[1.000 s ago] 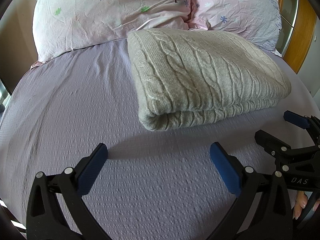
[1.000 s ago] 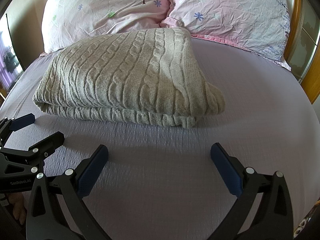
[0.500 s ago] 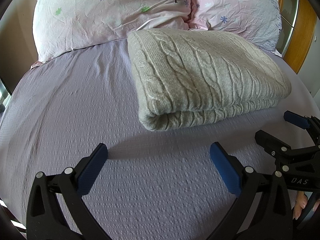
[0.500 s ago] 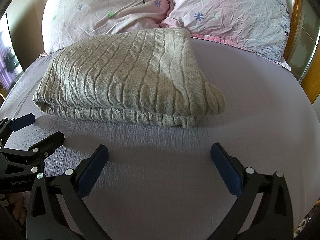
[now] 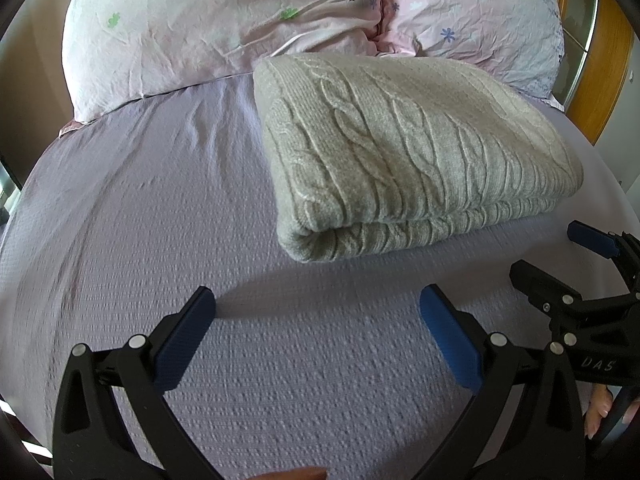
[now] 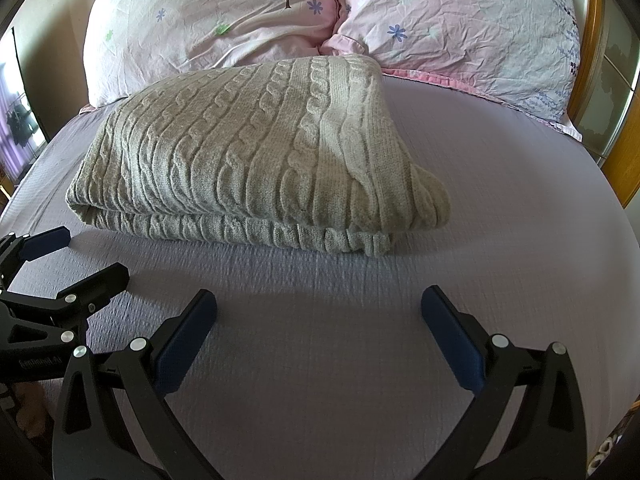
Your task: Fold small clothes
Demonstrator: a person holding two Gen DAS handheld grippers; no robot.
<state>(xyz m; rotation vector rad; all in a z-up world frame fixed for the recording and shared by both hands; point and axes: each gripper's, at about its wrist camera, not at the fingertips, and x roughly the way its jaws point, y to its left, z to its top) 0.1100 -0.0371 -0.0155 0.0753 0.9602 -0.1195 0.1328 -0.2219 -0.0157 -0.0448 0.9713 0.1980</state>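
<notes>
A beige cable-knit sweater [image 5: 404, 160] lies folded into a thick rectangle on the lilac bed sheet [image 5: 160, 240]; it also shows in the right wrist view [image 6: 256, 164]. My left gripper [image 5: 318, 320] is open and empty, over the sheet just short of the sweater's near left corner. My right gripper [image 6: 318, 320] is open and empty, just short of the sweater's near edge. Each gripper shows at the edge of the other's view: the right gripper [image 5: 560, 260] and the left gripper [image 6: 76, 256].
Two pink flowered pillows [image 6: 224, 24] [image 6: 472, 28] lean behind the sweater at the head of the bed. A wooden bed frame [image 5: 604, 60] rises at the far right. Bare sheet [image 6: 520, 208] lies to the sweater's right.
</notes>
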